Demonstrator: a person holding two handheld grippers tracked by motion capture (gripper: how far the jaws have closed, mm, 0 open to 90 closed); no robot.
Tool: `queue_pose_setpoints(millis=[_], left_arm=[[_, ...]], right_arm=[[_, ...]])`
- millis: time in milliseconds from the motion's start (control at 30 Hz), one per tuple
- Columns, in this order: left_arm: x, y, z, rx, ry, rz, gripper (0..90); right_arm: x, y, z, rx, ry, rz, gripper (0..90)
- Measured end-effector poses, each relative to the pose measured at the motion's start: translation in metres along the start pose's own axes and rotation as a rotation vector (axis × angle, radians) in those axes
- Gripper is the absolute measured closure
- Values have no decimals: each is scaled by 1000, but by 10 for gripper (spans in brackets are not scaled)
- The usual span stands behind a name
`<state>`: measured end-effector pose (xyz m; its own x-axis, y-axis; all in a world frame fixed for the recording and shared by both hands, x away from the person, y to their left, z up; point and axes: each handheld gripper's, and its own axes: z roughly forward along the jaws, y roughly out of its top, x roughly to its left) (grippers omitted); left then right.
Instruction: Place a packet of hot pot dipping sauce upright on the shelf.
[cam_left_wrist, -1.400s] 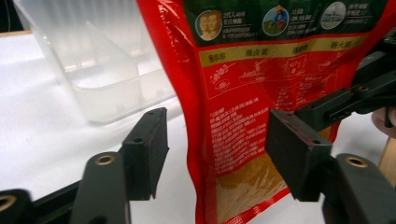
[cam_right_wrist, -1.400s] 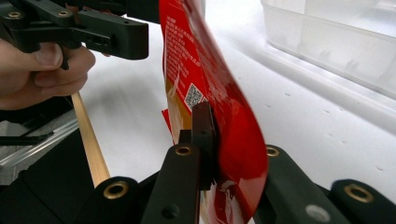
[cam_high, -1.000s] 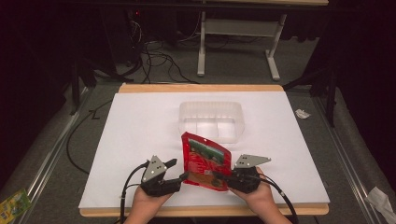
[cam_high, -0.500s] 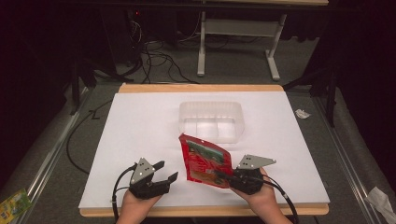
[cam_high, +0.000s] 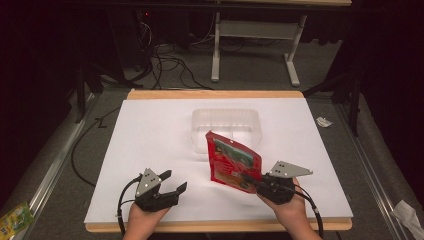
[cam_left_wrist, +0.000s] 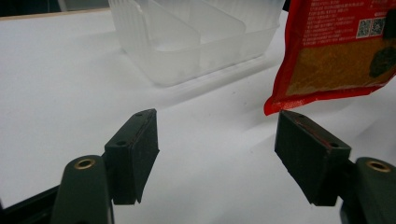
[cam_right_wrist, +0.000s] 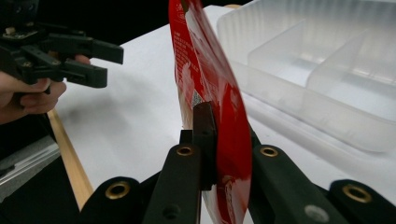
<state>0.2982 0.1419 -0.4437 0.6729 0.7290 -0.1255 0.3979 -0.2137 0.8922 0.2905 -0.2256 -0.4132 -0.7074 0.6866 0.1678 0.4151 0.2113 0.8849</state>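
Your right gripper (cam_high: 251, 181) is clamped on the lower edge of a red foil pouch (cam_high: 234, 161), holding it upright above the white table (cam_high: 150, 135), just in front of a clear plastic container (cam_high: 226, 122). Your left gripper (cam_high: 170, 186) is empty, its jaws spread wide, low over the table well to the left of the pouch.

The pouch carries printing, but none of it can be read. The left gripper view shows small white text and a QR code on the red pouch (cam_left_wrist: 334, 46), with a brownish panel below. The high view shows a picture panel on its front, too small to make out.

The left gripper view looks out between the two parted jaws at the container (cam_left_wrist: 196, 37), which has inner dividers, and at the pouch's bottom corner hanging above the table. The right gripper view shows the pouch (cam_right_wrist: 210, 93) edge-on, pinched between that gripper's closed jaws, with your other hand (cam_right_wrist: 28, 93) and its gripper off to the left.

The table is a white sheet on a wood-edged board. Around it lie grey floor, dark cables (cam_high: 165, 65), a white desk frame (cam_high: 255, 35) and scraps of wrapper (cam_high: 15, 217) on the floor.
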Motion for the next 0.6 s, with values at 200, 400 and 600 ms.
queue_pose_setpoints(millis=[200,400,600], left_arm=[[-1,-1,1,7,3,-5,308],[-3,0,3,7,-11,10,311],[-6,2,11,36,-14,63,308]], right_arm=[[-11,1,-10,-29,-58,16,865],[-21,2,-19,-50,-102,31,865],[-34,1,-29,-76,-148,42,865]])
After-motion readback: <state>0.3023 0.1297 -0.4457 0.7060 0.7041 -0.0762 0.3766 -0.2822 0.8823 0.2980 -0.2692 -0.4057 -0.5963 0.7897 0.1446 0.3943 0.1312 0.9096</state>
